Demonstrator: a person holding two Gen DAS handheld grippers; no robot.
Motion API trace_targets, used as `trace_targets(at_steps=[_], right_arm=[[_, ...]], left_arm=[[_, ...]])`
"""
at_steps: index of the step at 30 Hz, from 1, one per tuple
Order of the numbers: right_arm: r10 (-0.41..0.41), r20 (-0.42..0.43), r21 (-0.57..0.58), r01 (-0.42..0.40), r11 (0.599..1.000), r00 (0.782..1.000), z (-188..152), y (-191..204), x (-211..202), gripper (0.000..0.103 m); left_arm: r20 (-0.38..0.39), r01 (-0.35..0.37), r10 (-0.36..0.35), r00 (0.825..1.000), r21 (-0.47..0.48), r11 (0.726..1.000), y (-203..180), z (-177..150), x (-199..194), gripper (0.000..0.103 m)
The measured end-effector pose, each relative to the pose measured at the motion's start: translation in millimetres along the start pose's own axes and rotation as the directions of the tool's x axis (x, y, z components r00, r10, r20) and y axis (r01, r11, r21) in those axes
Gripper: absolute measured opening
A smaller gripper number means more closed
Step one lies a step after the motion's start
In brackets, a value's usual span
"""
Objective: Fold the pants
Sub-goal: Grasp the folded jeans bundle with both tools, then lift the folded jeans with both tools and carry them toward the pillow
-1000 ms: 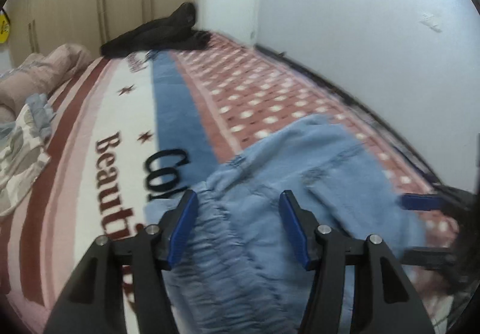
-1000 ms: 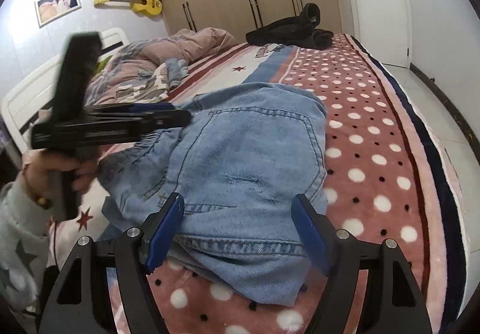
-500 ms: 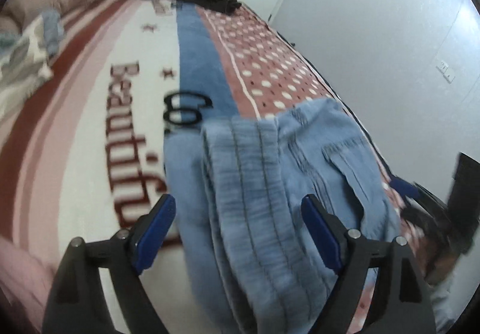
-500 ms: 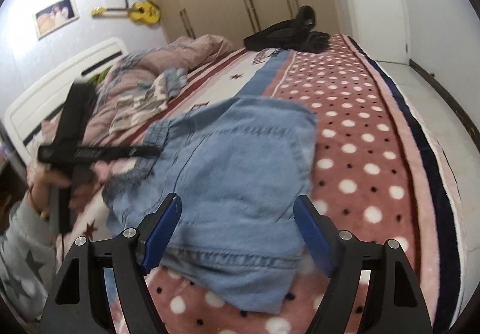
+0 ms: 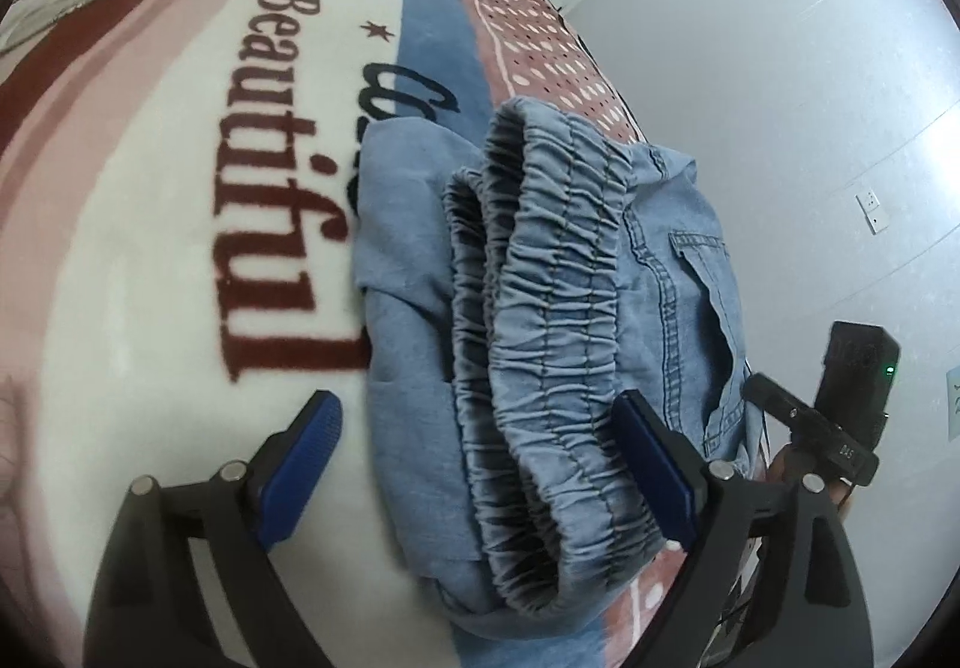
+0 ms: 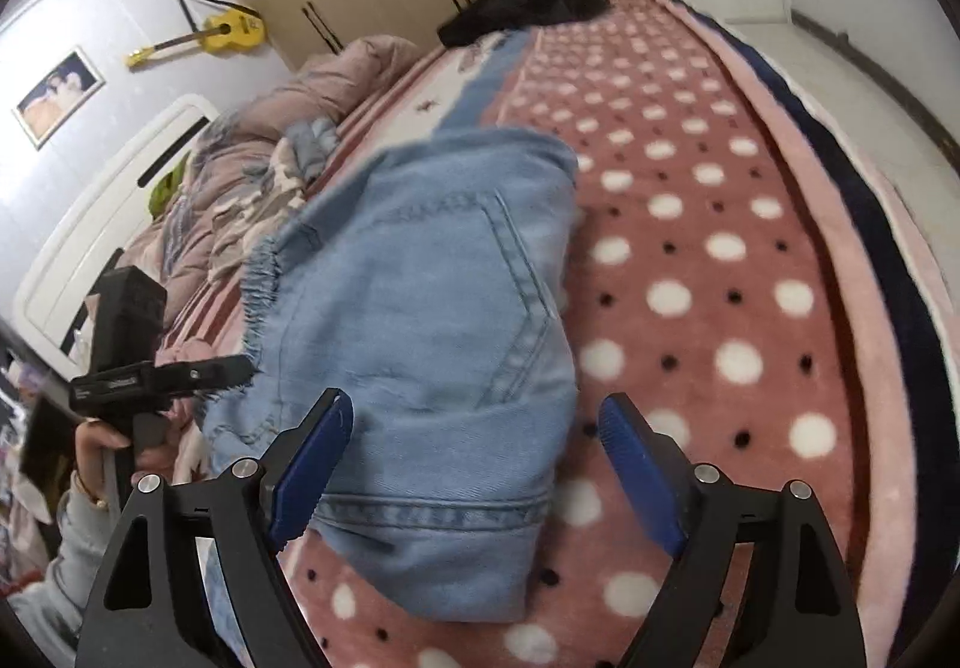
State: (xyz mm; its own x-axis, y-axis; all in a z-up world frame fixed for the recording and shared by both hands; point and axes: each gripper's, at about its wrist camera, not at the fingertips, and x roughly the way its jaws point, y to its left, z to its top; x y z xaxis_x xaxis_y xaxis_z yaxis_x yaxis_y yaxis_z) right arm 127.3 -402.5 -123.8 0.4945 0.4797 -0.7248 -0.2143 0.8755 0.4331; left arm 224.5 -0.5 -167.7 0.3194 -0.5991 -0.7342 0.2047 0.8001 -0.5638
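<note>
Two grippers over the bed, and both sets of jaws have just been opening. Left gripper [image 5: 480, 464] stands wide above the folded denim pants [image 5: 540, 272]; the gathered elastic waistband [image 5: 552, 344] bulges up between the blue pads, lying against the one at 4 o'clock or just short of it, I cannot tell which, well clear of the one at 8 o'clock. No squeeze on the cloth. The pants lie on the blanket [image 5: 150, 188], straddling the white lettered stripe and the dotted pink part. Right gripper [image 6: 474, 464] is spread wide too, pads apart; the pants [image 6: 432, 308] run from 12 o'clock down into the gap, the stitched hem edge nearest the left pad, the right pad over bare dotted blanket [image 6: 720, 260]. At 9 o'clock in that view, a hand [image 6: 105, 446] carries the other gripper beside the waistband. Dark clothing [image 6: 528, 2] lies far off at 12 o'clock.
</note>
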Motion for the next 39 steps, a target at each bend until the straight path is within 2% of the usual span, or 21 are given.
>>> trace_targets(at_steps=[3, 5, 10, 14, 17, 22, 29, 32, 36, 39], right_arm=[[0.079, -0.029, 0.068, -0.077, 0.995, 0.996, -4.2, -11.5, 11.7, 0.083], [0.102, -0.023, 0.082, -0.100, 0.992, 0.995, -6.3, -13.4, 18.6, 0.084], [0.105, -0.017, 0.058, -0.104, 0.993, 0.994, -6.3, -3.4, 31.4, 0.084], [0.094, -0.024, 0.031, -0.093, 0.995, 0.995, -8.6, 10.0, 41.4, 0.084], [0.063, -0.014, 0.004, -0.063, 0.998, 0.998, -10.2, 16.3, 41.8, 0.082], [0.073, 0.001, 0.002, -0.073, 0.997, 0.997, -11.0, 14.9, 36.5, 0.074], [0.080, 0.045, -0.024, -0.079, 0.997, 0.996, -8.3, 22.1, 21.7, 0.061], [0.070, 0.067, -0.052, -0.066, 0.996, 0.995, -8.7, 29.7, 13.8, 0.052], [0.072, 0.102, -0.083, -0.063, 0.995, 0.992, -7.2, 44.4, -0.8, 0.043], [0.059, 0.113, -0.121, -0.045, 0.992, 0.992, -6.4, 60.3, -10.5, 0.041]], left_arm=[[-0.007, 0.019, -0.020, 1.000, -0.012, 1.000, 4.4, 2.3, 4.5, 0.091], [-0.004, 0.005, -0.005, 1.000, 0.009, 1.000, 0.6, 1.9, 6.5, 0.092], [-0.014, -0.028, 0.029, 0.999, 0.067, 0.997, -17.0, 5.4, 18.4, 0.091], [-0.002, -0.094, 0.095, 0.995, 0.138, 0.986, -34.8, 3.0, 28.3, 0.091], [0.018, -0.113, 0.112, 0.994, 0.160, 0.981, -41.9, 1.5, 27.4, 0.084], [0.045, -0.131, 0.124, 0.991, 0.187, 0.974, -47.6, -2.2, 19.5, 0.070], [0.107, -0.161, 0.140, 0.984, 0.226, 0.961, -59.5, -10.3, 0.7, 0.047], [0.133, -0.168, 0.139, 0.981, 0.240, 0.956, -66.8, -12.8, -6.8, 0.038], [0.147, -0.165, 0.130, 0.980, 0.260, 0.951, -74.4, -15.9, -18.6, 0.034], [0.160, -0.163, 0.123, 0.979, 0.264, 0.951, -76.4, -17.9, -27.6, 0.033]])
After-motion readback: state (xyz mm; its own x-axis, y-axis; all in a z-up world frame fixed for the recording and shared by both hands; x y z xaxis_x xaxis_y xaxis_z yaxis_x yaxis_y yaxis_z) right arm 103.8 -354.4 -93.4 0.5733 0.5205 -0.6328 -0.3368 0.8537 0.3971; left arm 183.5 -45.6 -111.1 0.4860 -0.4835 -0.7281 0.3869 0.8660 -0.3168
